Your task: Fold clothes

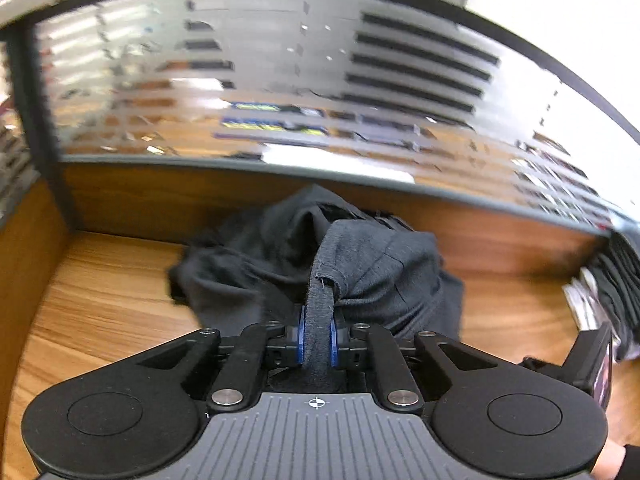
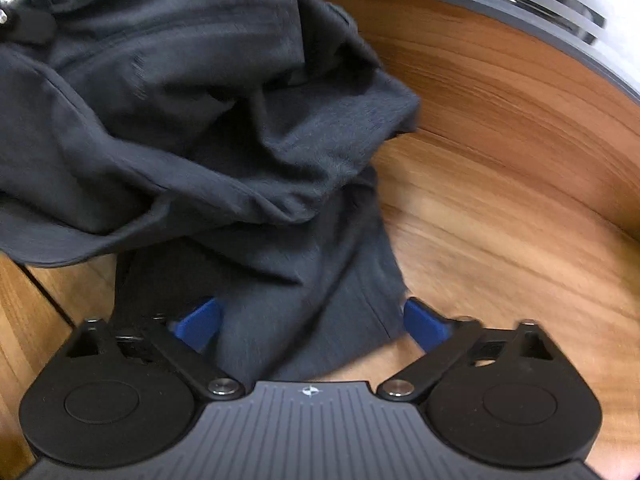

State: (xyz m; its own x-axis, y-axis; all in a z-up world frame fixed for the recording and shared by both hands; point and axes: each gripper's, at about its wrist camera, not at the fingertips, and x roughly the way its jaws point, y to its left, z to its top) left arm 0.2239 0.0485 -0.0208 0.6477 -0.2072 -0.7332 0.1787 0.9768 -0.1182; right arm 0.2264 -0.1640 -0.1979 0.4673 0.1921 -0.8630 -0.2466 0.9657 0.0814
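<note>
In the left wrist view, at lower centre, the left gripper (image 1: 317, 338) is pressed together on a hemmed band of the dark grey garment (image 1: 320, 264); the strip runs up between the blue pads (image 1: 301, 336) and the rest of the cloth hangs bunched in mid-frame over the wooden table (image 1: 104, 296). The hold is on a narrow edge only, so I judge it could slide out if the cloth's weight drags on it.

In the right wrist view, the right gripper (image 2: 312, 322) stands spread at the bottom of the frame, a flap of the same garment (image 2: 192, 128) lying between its blue pads (image 2: 200, 320) without being pinched. If it closed here it might catch several layers at once or only a loose fold, leaving the piece twisted rather than flat.

Farther off, a striped partition (image 1: 280, 80) fills the upper frame, and the garment could brush it.
</note>
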